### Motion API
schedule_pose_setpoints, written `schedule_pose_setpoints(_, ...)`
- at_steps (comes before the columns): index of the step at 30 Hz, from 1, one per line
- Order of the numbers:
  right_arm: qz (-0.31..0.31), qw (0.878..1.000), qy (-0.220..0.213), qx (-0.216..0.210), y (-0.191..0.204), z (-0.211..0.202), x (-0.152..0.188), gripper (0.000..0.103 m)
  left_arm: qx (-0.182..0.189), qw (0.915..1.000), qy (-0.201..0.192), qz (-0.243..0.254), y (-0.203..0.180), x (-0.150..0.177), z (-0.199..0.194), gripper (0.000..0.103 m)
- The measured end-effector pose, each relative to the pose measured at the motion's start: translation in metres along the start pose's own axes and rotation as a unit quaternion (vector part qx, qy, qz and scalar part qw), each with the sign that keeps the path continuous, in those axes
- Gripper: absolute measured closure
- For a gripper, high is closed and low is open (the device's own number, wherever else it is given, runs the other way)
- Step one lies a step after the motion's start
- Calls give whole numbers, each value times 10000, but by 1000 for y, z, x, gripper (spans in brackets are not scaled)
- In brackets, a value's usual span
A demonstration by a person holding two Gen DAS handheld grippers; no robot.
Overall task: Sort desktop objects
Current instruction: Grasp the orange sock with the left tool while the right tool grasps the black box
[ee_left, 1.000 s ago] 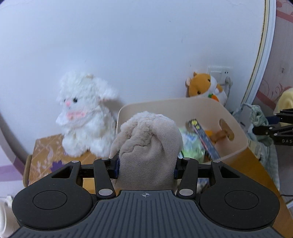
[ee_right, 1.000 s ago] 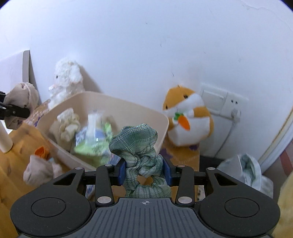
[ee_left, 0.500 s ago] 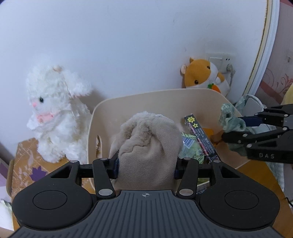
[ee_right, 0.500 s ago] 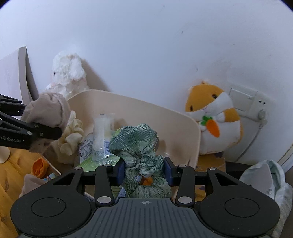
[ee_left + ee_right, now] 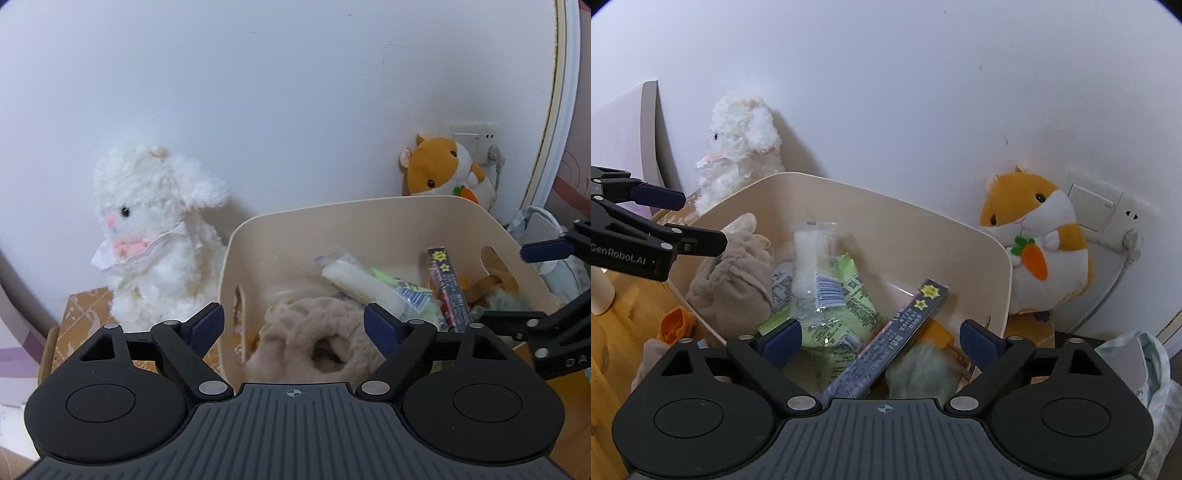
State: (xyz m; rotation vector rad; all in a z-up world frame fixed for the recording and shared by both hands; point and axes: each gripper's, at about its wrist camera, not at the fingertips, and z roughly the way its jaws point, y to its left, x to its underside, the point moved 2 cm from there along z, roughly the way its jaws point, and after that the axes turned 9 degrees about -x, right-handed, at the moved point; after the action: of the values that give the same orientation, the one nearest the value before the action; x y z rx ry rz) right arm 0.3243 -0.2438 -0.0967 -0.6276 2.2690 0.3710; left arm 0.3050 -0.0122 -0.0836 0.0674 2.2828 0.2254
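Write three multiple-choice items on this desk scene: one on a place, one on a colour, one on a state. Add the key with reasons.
1. Where does the beige fuzzy scrunchie lie?
A. in the cream bin
B. on the white bunny's head
C. on the floor

2. What colour is the carrot on the hamster plush?
A. blue
B. orange
C. black

3. How does the left claw stand?
A. shut on the scrunchie
B. shut on nothing
C. open

Key: 1 A, it rests inside the bin walls; 2 B, the felt is orange; 3 C, its pads stand apart, clear of the scrunchie.

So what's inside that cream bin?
The cream bin holds a beige fuzzy pouch, green snack packets, a starred box and green cloth. Anything beneath them is hidden.
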Motion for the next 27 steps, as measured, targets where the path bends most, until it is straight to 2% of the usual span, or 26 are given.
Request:
schedule_pose_setpoints(2,-49,10000,-85,6,3,-7,1,0,59,9999,58,-70,6,1,-4,19)
schedule_pose_setpoints(6,-138,9997,-194,32,10,-24,9,0,75,9995,146,-263,21,7,-14,19)
schedule_pose_setpoints(13,-243,9987,-330,288,25,-48,48,0,-301,9946,575,-809,63,41,-20,19)
schedule_pose_setpoints(17,-167,9991,142,369,30,-40,79,0,-502,9898,946,-943,77,72,-15,19)
schedule_pose_setpoints(20,-94,9982,436,399,29,-31,97,0,-568,9881,1176,-814,80,90,-10,19)
schedule_pose_setpoints(27,150,9954,832,459,18,-10,108,0,-654,9837,1515,-710,81,114,5,19)
